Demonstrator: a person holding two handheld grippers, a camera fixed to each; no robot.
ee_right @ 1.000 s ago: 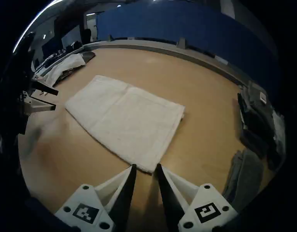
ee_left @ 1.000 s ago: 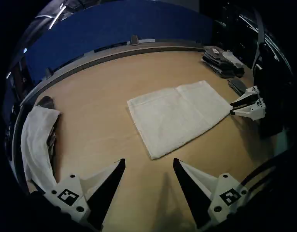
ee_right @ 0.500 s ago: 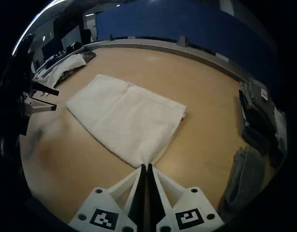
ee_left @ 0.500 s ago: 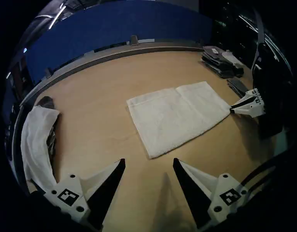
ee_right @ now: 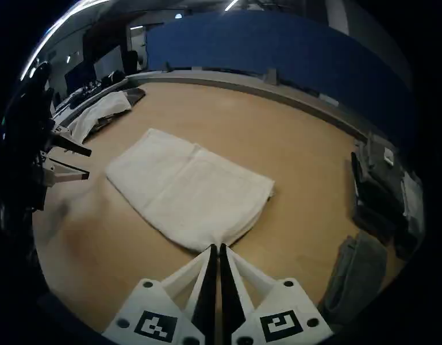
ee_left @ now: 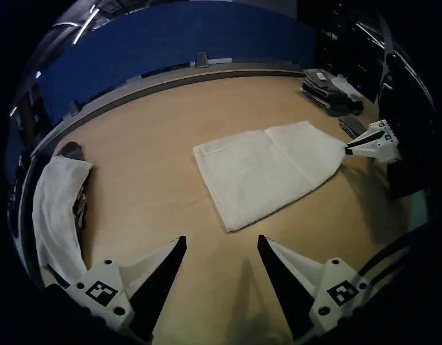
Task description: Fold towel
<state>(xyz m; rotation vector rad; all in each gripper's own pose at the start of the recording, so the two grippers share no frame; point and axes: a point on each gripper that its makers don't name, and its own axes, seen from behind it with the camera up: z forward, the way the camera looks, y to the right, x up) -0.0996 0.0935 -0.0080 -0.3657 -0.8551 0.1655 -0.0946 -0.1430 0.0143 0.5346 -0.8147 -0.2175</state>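
Note:
A white towel [ee_left: 266, 167] lies folded in the middle of the wooden table [ee_left: 152, 149]. My right gripper [ee_right: 215, 248] is shut on the towel's [ee_right: 189, 192] near corner and holds that corner lifted a little off the table. In the left gripper view the same right gripper [ee_left: 348, 150] pinches the towel's right corner. My left gripper [ee_left: 221, 241] hangs open above bare table, short of the towel's near corner, with nothing between its fingers. The right gripper view shows this left gripper [ee_right: 85, 163] open at the far left.
A second white towel [ee_left: 54, 213] is draped over dark items at the table's left edge. Stacks of folded dark grey cloths [ee_right: 387, 195] and a grey folded cloth [ee_right: 356, 270] sit at the right side. A blue partition [ee_left: 175, 34] runs along the far edge.
My right gripper closed on the towel's corner and has lifted it slightly, pulling that corner into a point. My left gripper has stayed open and in place.

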